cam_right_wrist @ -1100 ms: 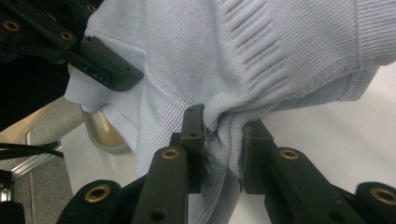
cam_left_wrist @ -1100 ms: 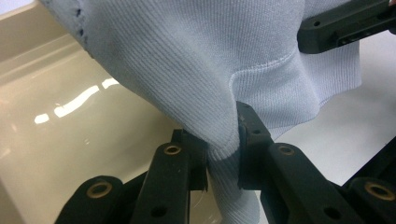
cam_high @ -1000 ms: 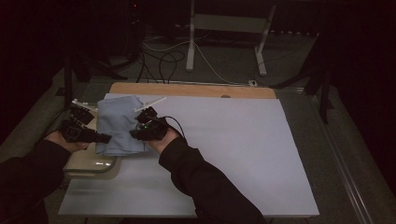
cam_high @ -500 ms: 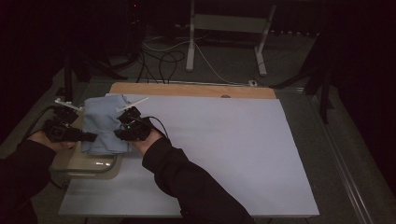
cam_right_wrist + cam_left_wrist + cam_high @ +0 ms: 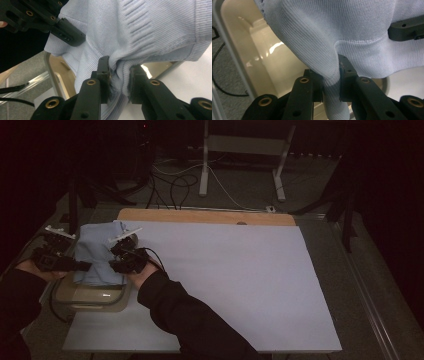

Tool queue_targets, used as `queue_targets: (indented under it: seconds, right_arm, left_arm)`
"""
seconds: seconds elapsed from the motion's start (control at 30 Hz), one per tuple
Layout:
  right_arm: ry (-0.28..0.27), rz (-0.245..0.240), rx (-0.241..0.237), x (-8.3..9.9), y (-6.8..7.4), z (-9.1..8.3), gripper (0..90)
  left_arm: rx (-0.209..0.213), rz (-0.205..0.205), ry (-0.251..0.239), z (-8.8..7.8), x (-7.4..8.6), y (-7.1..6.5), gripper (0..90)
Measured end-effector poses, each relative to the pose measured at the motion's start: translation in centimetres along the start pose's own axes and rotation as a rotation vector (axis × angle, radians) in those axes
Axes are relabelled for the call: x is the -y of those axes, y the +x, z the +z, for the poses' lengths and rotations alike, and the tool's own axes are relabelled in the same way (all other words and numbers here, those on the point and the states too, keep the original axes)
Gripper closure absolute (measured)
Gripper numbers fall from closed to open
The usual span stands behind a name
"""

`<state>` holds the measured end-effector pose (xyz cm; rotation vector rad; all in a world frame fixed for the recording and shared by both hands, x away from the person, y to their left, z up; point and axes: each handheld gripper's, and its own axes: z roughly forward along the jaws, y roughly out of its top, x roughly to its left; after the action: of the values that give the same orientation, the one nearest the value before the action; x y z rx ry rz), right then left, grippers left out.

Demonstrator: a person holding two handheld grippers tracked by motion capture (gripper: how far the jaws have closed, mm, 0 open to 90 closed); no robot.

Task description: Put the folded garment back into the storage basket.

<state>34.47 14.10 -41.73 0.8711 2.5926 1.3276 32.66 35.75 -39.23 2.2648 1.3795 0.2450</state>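
A folded light blue knit garment hangs between both grippers over a beige bin at the table's left edge. My left gripper is shut on the garment's left side; in the left gripper view its jaws pinch a fold of the knit garment above the pale bin. My right gripper is shut on the garment's right side, and the right gripper view has bunched blue garment clamped between its pads, with the left gripper farther off.
A white sheet covers the table, with a wooden strip along its far edge. Cables and a metal stand lie on the floor beyond. The bin overhangs the table's left side.
Both hands have carried the garment leftward across the table, from beside the bin to above it. Both grips have stayed closed on the cloth.
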Motion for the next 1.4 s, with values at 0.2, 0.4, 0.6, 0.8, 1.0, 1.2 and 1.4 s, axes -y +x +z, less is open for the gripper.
queue_targets:
  seconds: [0.2,0.4,0.6,0.8,1.0,1.2,1.4]
  right_arm:
    - [0.000,-0.023,0.020,-0.1,0.8,1.1,75.7]
    - [0.000,-0.006,0.028,0.2,0.9,2.3,75.7]
    - [0.002,-0.011,0.044,0.4,1.2,3.3,75.7]
    - [-0.010,0.020,0.039,0.8,1.3,4.1,75.7]
    - [-0.011,0.025,0.054,1.4,1.6,5.1,75.6]
    - [-0.002,0.025,0.061,1.8,1.8,5.6,75.6]
    - [0.012,0.024,0.063,2.3,2.1,6.1,75.5]
  left_arm:
    - [-0.018,0.002,0.015,0.3,0.4,0.8,77.7]
    - [-0.051,0.016,0.045,1.0,0.4,1.1,77.7]
    - [-0.061,0.010,0.046,1.5,0.7,1.7,77.6]
    - [-0.089,0.014,0.046,2.0,0.9,2.0,77.4]
    - [-0.106,0.015,0.070,2.7,1.1,2.2,77.4]
    - [-0.111,0.014,0.089,3.3,1.3,2.3,77.3]
    - [-0.121,0.016,0.122,4.0,1.4,2.4,77.1]
